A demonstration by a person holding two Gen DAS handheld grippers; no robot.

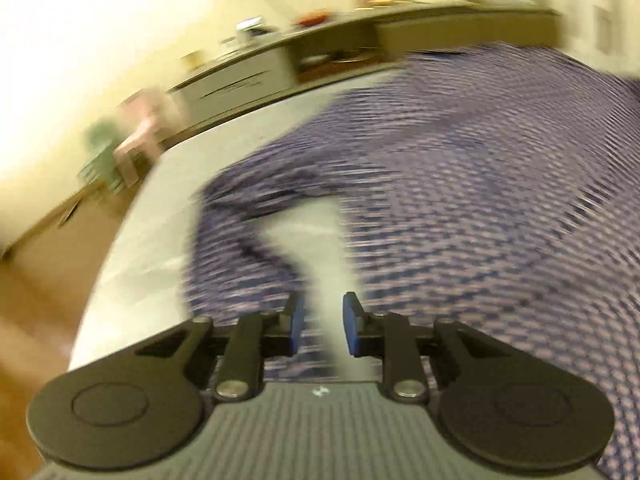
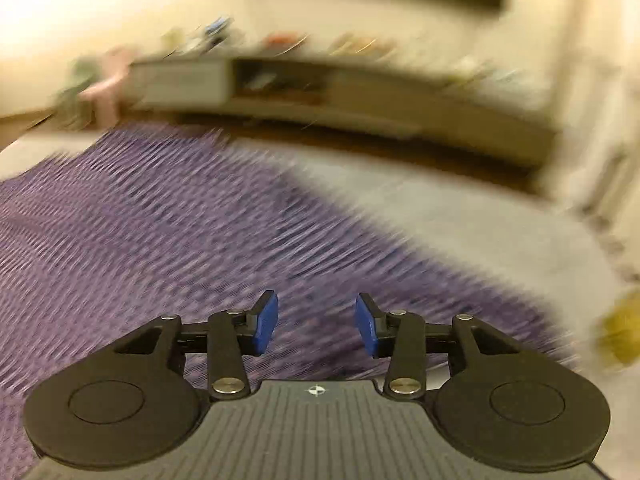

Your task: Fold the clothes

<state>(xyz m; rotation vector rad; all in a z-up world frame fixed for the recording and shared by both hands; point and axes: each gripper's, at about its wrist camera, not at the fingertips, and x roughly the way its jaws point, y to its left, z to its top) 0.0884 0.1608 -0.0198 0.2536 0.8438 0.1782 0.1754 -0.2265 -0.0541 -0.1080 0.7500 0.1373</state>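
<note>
A purple-and-white checked garment [image 1: 460, 184] lies spread over a pale table [image 1: 152, 216], blurred by motion in both views. One sleeve [image 1: 240, 248] runs down the left side, with a bare strip of table between it and the body. My left gripper [image 1: 323, 316] hovers over that strip, its blue pads apart with nothing between them. In the right wrist view the same garment [image 2: 160, 232] fills the left and middle. My right gripper [image 2: 316, 320] stands open above the cloth near its right edge, holding nothing.
A long low cabinet [image 1: 248, 80] with small items on top runs along the far wall, also seen in the right wrist view [image 2: 320, 88]. Wooden floor [image 1: 40, 300] lies left of the table edge. A yellowish object [image 2: 618, 332] sits at the table's right side.
</note>
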